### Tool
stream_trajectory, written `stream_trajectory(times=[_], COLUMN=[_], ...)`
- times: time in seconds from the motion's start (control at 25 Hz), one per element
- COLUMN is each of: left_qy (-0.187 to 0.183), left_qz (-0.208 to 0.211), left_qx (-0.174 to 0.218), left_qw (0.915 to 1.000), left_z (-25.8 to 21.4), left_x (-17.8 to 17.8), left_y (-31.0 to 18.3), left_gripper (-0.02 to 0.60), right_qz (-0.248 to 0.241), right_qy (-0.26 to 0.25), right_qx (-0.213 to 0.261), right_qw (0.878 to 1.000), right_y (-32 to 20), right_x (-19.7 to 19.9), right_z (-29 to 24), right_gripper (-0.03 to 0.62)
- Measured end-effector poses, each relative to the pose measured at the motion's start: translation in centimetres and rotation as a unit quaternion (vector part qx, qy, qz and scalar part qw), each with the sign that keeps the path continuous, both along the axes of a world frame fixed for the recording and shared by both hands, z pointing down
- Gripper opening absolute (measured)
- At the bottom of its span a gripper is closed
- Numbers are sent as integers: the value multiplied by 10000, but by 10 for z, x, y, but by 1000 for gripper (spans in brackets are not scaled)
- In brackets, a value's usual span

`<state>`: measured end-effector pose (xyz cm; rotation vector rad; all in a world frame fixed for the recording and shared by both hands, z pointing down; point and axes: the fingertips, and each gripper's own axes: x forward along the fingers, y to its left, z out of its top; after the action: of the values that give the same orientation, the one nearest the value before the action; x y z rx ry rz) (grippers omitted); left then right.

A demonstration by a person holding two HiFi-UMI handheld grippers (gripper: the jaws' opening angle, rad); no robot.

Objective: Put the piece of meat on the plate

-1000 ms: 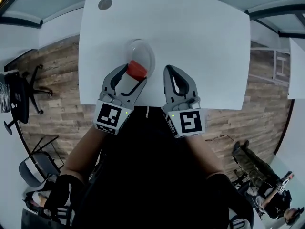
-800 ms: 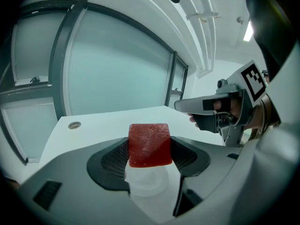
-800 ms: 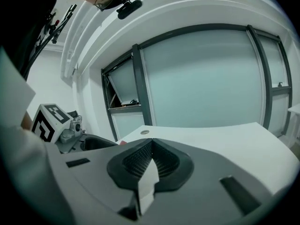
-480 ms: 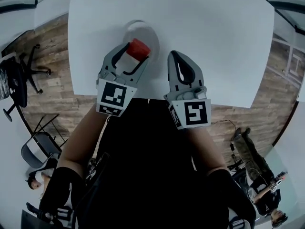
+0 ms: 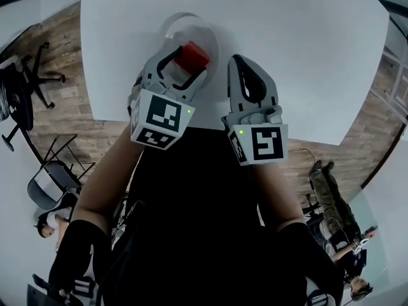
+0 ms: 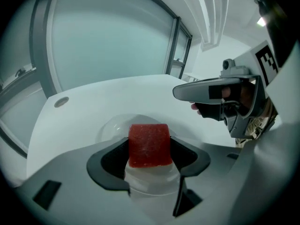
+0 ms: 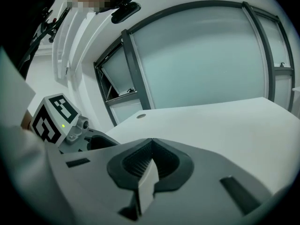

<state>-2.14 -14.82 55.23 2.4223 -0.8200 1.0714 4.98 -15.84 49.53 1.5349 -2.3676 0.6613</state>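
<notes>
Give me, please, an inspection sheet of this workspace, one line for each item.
Surface: white table, with a round cap set in it near the far edge.
Job's things: red piece of meat held above a clear plate, not yet set down.
Clutter: nothing seen.
Grippers: left tool shut on the piece of meat; right tool shut and empty, beside it.
Cables: nothing seen.
Surroundings: wood floor, office chair at the left, glass wall beyond the table.
</notes>
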Motion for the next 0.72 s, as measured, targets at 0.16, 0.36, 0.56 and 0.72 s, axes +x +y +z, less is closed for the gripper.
stream_trajectory(times=[0.16,0.36,0.56,0.72], left_qy=[-161,-313,-505,-623], left_qz=[20,121,183,258], left_qx=[-225,-309,-323,-310], left_qw=[9996,9990,9980,9972], left_z=[4,5,8,9], left_x=[-1,5,3,3], left_y=[3,4,1,1], left_gripper=[278,278,278,278], right_qz=[-37,-17,73,102], right_qy=[-20,-42,-46,-39], right_qx=[-126,-164,-208,-184], right_qw=[9999,9999,9997,9998], right_y=[5,7,7,8], right_x=[-3,-1,2,5], right_z=[5,7,12,10], right_gripper=[3,3,3,3])
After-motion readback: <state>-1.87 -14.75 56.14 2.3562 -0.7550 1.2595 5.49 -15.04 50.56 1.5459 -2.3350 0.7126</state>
